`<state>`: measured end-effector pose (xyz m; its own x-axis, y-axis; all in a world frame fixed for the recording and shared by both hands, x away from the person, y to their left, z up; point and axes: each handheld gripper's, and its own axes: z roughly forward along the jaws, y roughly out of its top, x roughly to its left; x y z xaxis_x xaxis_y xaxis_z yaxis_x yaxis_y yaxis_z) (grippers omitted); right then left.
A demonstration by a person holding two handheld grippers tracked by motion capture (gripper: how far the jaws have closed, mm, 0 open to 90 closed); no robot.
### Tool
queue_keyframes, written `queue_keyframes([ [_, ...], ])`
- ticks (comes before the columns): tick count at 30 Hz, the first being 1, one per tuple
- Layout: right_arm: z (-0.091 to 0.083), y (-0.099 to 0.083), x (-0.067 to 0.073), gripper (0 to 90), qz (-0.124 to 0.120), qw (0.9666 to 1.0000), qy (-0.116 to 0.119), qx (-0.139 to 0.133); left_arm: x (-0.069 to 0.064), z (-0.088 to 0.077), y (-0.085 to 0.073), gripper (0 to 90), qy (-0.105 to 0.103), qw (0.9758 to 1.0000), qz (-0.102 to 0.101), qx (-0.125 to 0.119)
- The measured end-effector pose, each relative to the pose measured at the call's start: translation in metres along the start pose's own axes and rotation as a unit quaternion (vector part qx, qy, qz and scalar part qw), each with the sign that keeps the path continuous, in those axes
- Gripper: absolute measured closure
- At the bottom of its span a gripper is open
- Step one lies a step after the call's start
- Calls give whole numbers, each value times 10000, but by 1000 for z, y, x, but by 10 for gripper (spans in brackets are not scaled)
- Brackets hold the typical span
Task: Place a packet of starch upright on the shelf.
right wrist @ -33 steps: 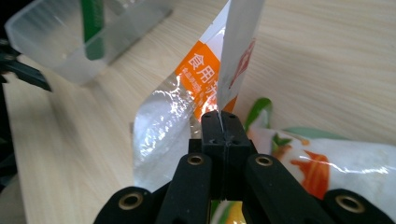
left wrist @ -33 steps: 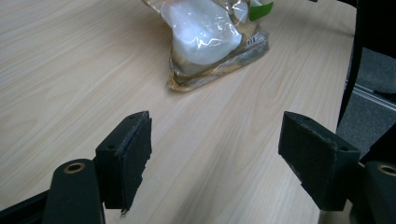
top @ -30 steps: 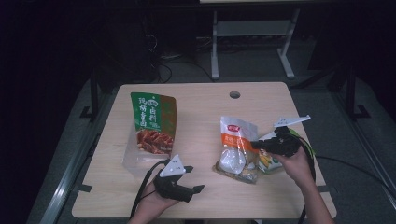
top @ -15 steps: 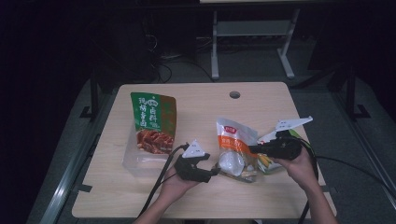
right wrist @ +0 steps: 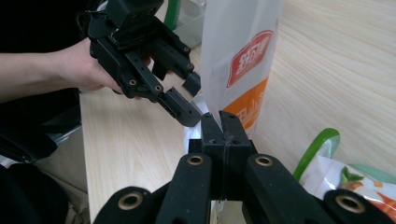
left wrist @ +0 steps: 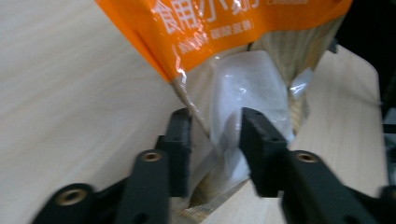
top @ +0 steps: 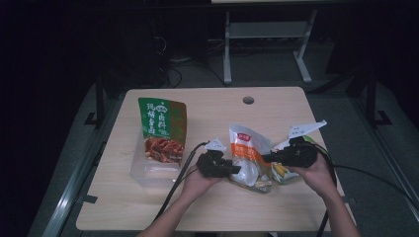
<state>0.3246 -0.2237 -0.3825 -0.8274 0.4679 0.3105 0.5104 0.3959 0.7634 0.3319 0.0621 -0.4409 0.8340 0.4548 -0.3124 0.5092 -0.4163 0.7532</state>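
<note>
Pinching the bag (top: pixel 249 158) edge flat between closed jaws, the right gripper (right wrist: pixel 220 122) steadies it near the front of the table (top: pixel 207 106). The left gripper (left wrist: pixel 212 135) has just been closing; its jaws straddle the opposite clear edge, seemingly for a two-sided hold.

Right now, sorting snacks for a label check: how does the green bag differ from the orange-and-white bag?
The green bag leans on a clear container, untouched; the orange-and-white bag stands between both grippers. The right gripper is shut on its edge; the left gripper has been closing around its clear lower part. Both are printed pouches on the table.
</note>
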Motion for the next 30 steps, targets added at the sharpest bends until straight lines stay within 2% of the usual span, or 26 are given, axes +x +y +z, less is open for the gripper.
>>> queue_keyframes([
  [2,1,0,-1,899,4,10000,-4,-11,-2,0,1,810,43,10000,57,-31],
  [4,1,0,-1,898,31,10000,-39,-40,-2,-3,2,860,77,9999,34,-69],
  [5,0,0,-2,898,22,10000,-40,-54,-2,-4,2,873,115,9999,89,-85],
  [10,0,1,-3,897,31,9998,-135,-171,-8,-10,0,895,341,9989,306,-77],
  [15,4,3,-1,881,98,9995,-263,-153,-10,-17,-6,897,461,9982,359,-109],
  [18,9,4,1,817,69,9993,-359,-69,-11,-21,-9,898,543,9975,432,-111],
  [20,14,5,2,799,57,9993,-369,32,-11,-24,-11,898,566,9975,406,-138],
  [22,23,6,4,757,18,9989,-409,209,-11,-26,-13,900,570,9974,426,-137],
  [27,40,9,4,742,23,9984,-348,452,-12,-29,-15,900,628,9965,533,-113],
  [30,47,11,5,793,50,9983,-318,481,-11,-31,-17,899,636,9965,532,-114],
])
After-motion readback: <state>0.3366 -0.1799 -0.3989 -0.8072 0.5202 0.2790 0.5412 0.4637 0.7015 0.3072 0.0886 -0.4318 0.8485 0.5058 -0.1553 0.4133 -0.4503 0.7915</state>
